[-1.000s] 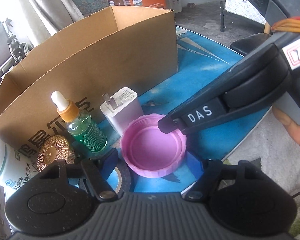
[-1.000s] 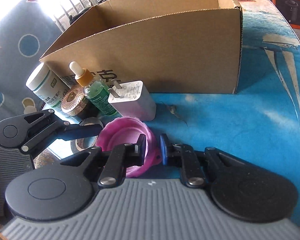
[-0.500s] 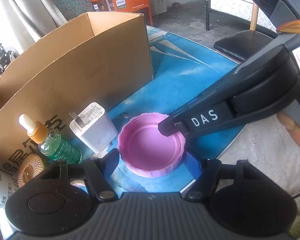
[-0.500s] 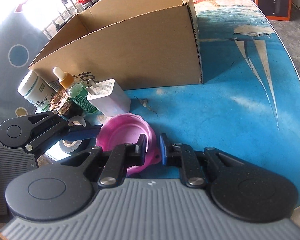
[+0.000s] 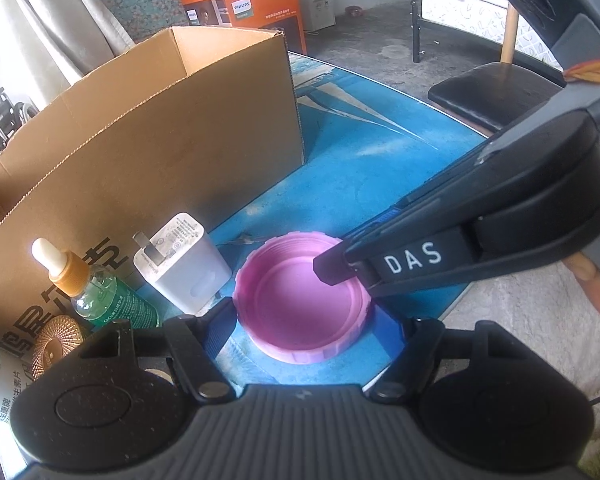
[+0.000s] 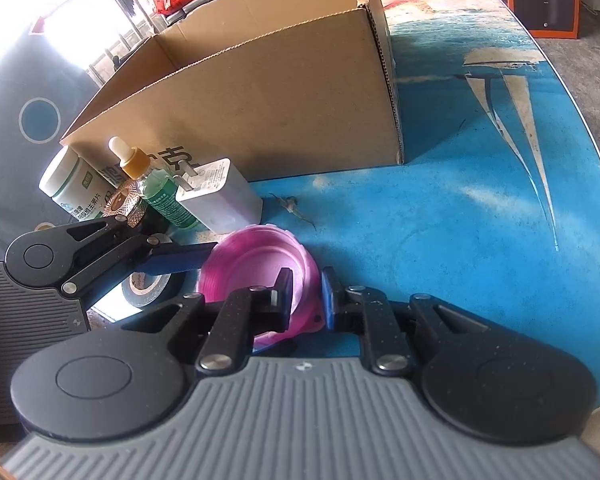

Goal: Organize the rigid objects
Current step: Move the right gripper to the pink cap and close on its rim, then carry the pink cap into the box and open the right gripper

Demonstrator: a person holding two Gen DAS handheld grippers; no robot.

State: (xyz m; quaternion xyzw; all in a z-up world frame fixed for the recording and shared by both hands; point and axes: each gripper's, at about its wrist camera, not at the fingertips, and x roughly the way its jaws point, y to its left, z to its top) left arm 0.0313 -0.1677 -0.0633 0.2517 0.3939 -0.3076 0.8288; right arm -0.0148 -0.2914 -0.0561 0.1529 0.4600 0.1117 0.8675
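A pink lid lies open side up near the front edge of the blue table. My left gripper spans it, one pad against each side of its rim. My right gripper reaches in from the right, shut on the lid's wall. In the right wrist view the right gripper pinches the near wall of the pink lid, and one of the left gripper's fingers meets its left side. Left of the lid stand a white charger and a green dropper bottle.
An open cardboard box stands behind the small items. Also at the left are a copper-topped jar, a white pill bottle and a tape roll. Bare blue table stretches to the right. A black chair stands beyond the table.
Both grippers have shifted right along the table's front with the pink lid between them. The charger, dropper bottle and jar now sit farther left of the lid.
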